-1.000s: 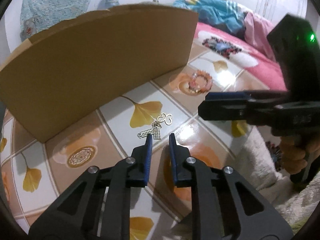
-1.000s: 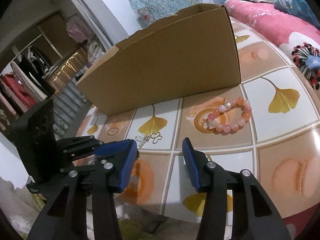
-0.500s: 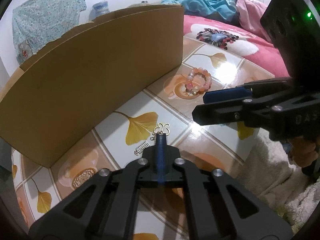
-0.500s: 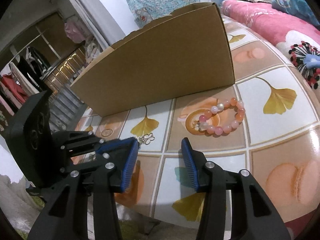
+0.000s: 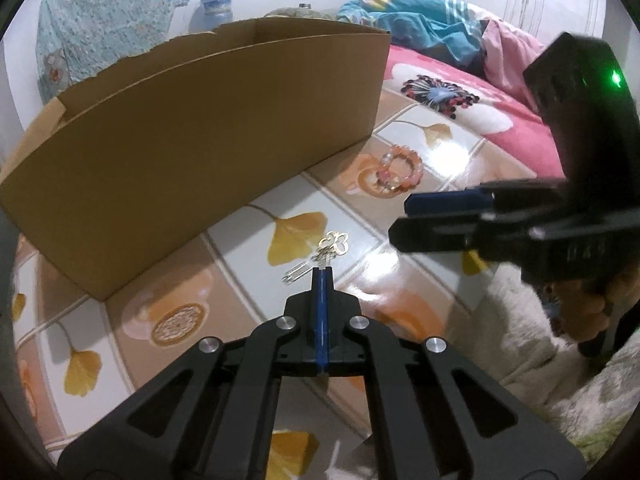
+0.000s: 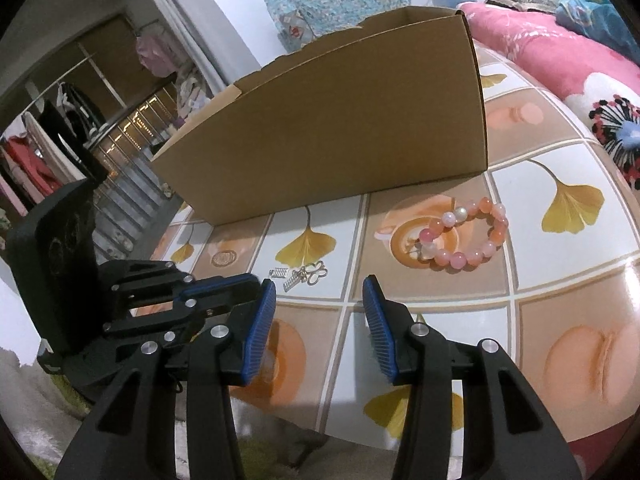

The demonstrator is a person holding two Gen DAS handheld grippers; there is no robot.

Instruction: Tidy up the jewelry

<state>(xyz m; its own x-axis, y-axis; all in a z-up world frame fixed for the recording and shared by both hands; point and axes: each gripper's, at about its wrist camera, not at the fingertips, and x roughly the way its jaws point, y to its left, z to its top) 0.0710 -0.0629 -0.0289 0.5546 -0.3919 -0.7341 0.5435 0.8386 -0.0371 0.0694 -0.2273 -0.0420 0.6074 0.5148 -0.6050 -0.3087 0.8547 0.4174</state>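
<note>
A small earring (image 5: 330,246) with a gold butterfly loop and silver bars lies on the tiled tabletop (image 5: 248,224), in front of an open cardboard box (image 5: 192,128). My left gripper (image 5: 322,274) is shut, its blue pads pinching the near silver end of the earring. In the right wrist view the earring (image 6: 306,276) sits just beyond the left gripper (image 6: 256,282). A pink bead bracelet (image 6: 464,258) rests to the right, also in the left wrist view (image 5: 414,174). My right gripper (image 6: 320,300) hovers open and holds nothing, short of the earring.
The cardboard box (image 6: 328,140) stands along the back of the table (image 6: 560,280). A pink flowered blanket (image 5: 460,92) lies beyond the table on the right. A white shaggy rug (image 5: 520,340) is below the near edge. A hand (image 5: 584,312) holds the right gripper (image 5: 398,219).
The left jaws, open a second ago, have closed on the near end of the earring after moving slightly forward. The right gripper has stayed where it was, still open.
</note>
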